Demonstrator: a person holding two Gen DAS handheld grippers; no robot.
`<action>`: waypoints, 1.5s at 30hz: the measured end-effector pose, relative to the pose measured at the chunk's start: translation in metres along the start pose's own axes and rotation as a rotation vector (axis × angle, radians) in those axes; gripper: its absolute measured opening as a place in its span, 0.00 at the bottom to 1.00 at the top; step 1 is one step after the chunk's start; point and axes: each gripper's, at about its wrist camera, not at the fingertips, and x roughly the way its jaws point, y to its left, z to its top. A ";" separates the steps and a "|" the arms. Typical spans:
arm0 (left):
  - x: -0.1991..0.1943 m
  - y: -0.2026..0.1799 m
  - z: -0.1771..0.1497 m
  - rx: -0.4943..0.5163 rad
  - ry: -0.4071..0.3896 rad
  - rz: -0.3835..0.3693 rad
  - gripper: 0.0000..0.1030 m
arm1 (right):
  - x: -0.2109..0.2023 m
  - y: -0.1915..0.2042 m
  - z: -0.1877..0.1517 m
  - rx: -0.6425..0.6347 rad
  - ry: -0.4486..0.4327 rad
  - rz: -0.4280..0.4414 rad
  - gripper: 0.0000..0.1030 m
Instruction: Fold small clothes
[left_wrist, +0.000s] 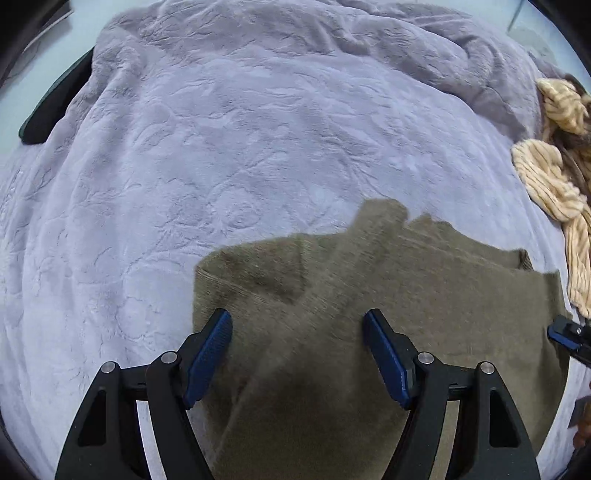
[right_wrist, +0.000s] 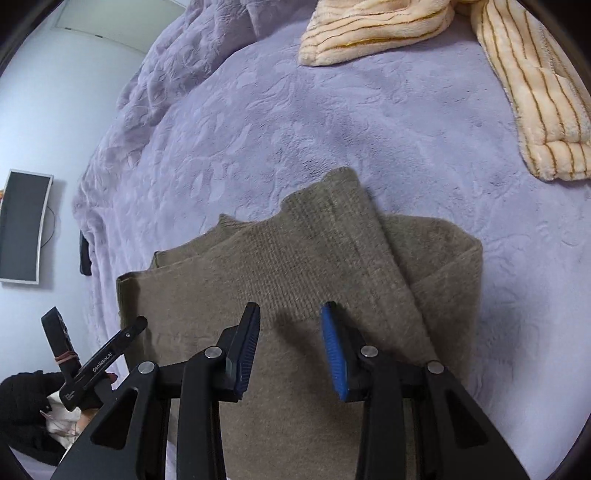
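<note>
Two fisheye views, each looking forward and steeply down along its own gripper's fingers at a bed. The left wrist view sits close above an olive knit garment (left_wrist: 369, 295) on a lavender blanket (left_wrist: 221, 147). The right wrist view hangs just as close over the same garment (right_wrist: 295, 266) — both also share the blanket and a cream striped cloth (right_wrist: 535, 103) at the edge
</note>
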 end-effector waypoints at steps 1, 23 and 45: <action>0.001 0.008 0.004 -0.032 -0.003 -0.009 0.73 | -0.002 -0.004 0.002 0.007 -0.009 -0.011 0.37; -0.052 0.020 -0.058 0.046 0.008 0.065 0.99 | -0.067 -0.038 -0.052 0.091 -0.057 -0.052 0.54; -0.106 -0.035 -0.193 0.167 0.169 -0.024 0.99 | -0.090 0.007 -0.197 -0.056 0.041 -0.091 0.81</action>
